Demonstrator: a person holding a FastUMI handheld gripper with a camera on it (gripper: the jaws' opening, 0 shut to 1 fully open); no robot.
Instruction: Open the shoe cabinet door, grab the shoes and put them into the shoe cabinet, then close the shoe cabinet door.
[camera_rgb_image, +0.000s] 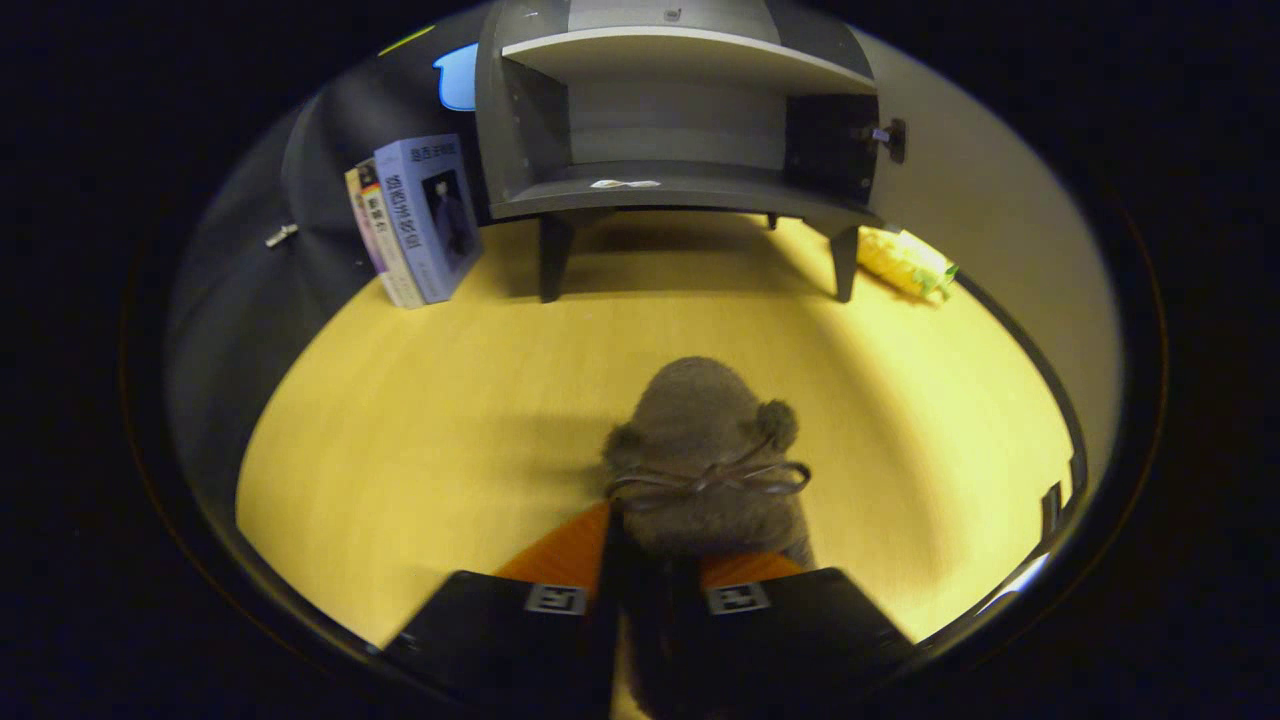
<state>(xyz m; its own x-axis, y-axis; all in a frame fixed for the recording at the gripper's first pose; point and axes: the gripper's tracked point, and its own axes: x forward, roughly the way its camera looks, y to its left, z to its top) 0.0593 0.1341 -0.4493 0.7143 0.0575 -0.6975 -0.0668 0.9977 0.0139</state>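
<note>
Now shoe (700, 450) between gripper (655, 560) fingers (pinched)

We see a yellow wood-grain floor (420, 420) lit from above. Left of the cabinet (680, 110), books (415, 220) lean on a dark wall (250, 300); right of it, a yellow packet (905, 262) lies by a pale wall (1000, 250).

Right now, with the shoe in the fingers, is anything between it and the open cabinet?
Nothing visible. The gripper is shut on the grey shoe; bare floor runs to the open cabinet. Books and a yellow packet sit off to either side.
</note>
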